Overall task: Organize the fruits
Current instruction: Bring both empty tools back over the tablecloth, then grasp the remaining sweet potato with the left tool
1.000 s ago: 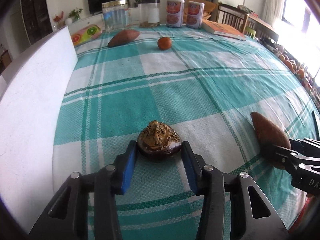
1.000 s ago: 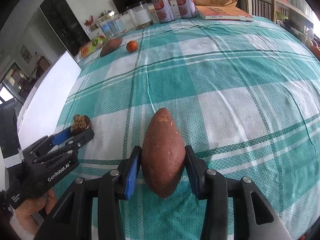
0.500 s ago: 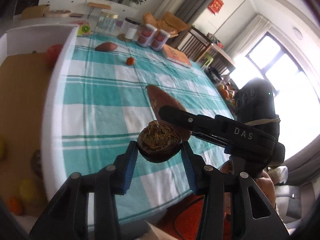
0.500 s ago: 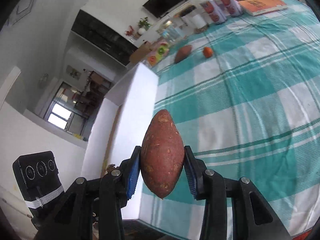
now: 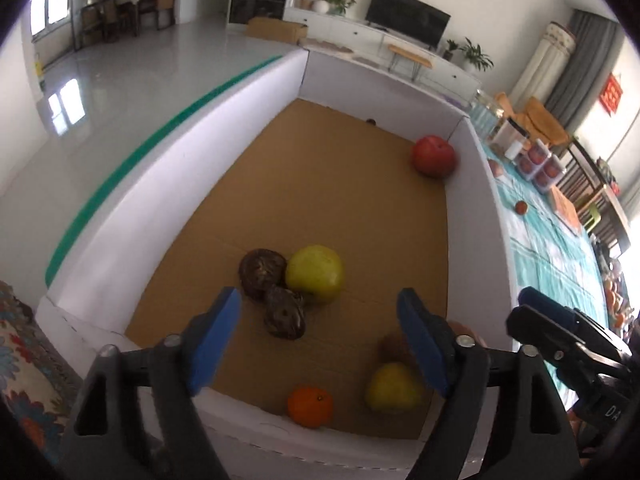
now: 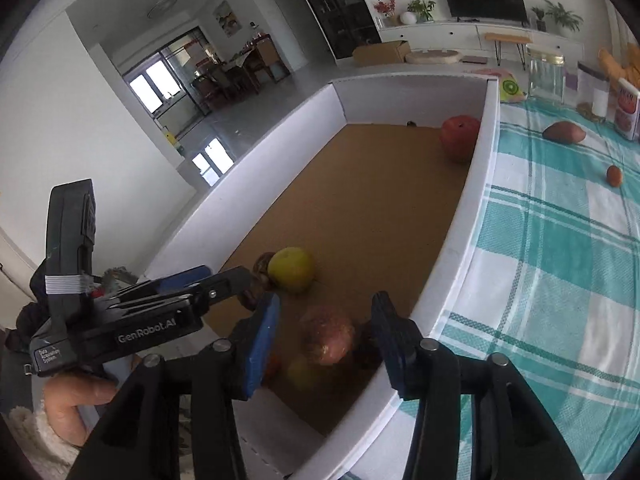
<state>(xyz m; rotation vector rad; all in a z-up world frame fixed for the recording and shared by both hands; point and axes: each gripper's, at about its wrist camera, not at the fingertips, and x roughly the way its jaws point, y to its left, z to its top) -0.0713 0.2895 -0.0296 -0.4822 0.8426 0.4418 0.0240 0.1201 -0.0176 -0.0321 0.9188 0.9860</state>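
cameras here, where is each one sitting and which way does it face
Left wrist: on the left gripper, facing down into the white box; its own blue fingers and the right gripper show.
Right wrist: on the right gripper, facing down over the box's near end and the checked tablecloth; the left gripper and a hand show.
Shared: red apple, yellow-green fruit.

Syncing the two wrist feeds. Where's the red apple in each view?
Left wrist: the red apple sits upper right of centre, in the far right corner of the white box.
Right wrist: red apple upper right of centre, against the box's right wall.
Shared landmark: the yellow-green apple mid-box.
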